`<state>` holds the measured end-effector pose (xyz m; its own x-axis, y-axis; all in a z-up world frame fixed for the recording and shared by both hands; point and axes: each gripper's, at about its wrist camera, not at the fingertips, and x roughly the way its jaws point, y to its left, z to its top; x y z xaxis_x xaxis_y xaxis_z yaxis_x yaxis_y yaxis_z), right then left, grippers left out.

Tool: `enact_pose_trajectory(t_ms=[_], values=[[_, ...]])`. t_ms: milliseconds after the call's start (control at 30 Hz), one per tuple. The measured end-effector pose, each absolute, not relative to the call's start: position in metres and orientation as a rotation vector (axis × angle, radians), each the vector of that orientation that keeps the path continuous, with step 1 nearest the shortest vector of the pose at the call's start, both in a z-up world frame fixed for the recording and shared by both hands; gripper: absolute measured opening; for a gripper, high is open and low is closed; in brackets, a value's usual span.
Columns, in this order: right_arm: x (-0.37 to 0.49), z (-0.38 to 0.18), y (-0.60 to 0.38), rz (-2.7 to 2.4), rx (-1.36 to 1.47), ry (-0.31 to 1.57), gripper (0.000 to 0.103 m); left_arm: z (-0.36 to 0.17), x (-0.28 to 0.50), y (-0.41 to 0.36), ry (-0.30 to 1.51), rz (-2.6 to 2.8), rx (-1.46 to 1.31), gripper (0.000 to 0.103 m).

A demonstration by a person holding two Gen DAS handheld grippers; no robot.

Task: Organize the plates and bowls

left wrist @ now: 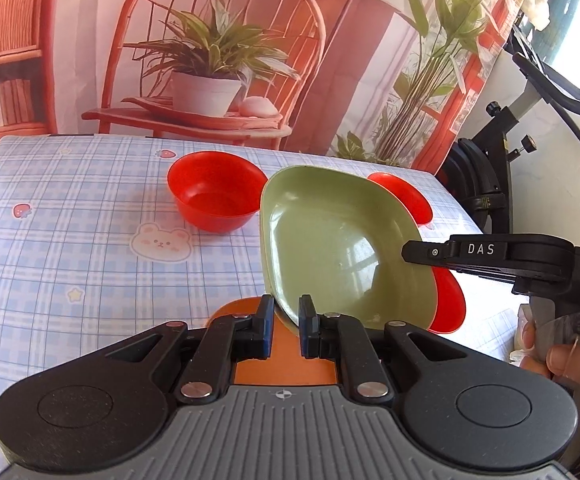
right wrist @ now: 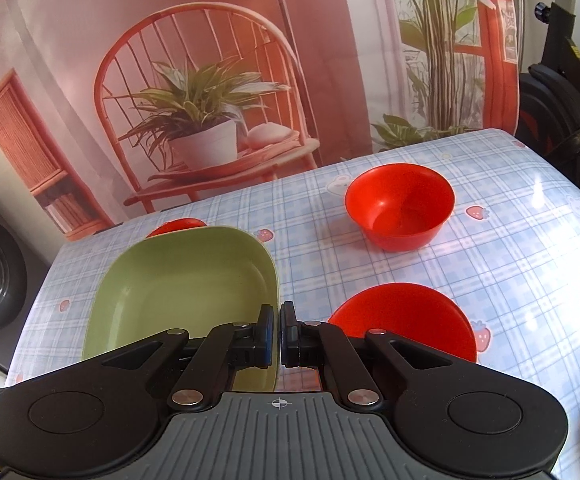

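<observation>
Holding: green plate, tilted above the table, rim pinched narrow by both the left gripper and the right gripper. Beneath it, an orange item at the near edge, identity unclear. Loose: one red bowl upright toward the far edge; two more red pieces partly hidden behind the plate, near the right edge. Status, judged: early. Nothing appears stacked; plate unplaced, bowls ungathered.
</observation>
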<state>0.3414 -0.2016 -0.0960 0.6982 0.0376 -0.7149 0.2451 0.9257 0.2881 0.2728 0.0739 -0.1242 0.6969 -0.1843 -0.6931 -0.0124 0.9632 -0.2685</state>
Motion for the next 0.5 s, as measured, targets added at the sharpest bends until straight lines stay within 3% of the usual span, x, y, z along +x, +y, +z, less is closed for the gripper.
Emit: enact_pose_trajectory(t_ms=[500], values=[[0.301,-0.133,-0.176,-0.13,0.464,0.841,0.004,-0.151,0.232,0.091,0.876,-0.066,-0.387,0.014]])
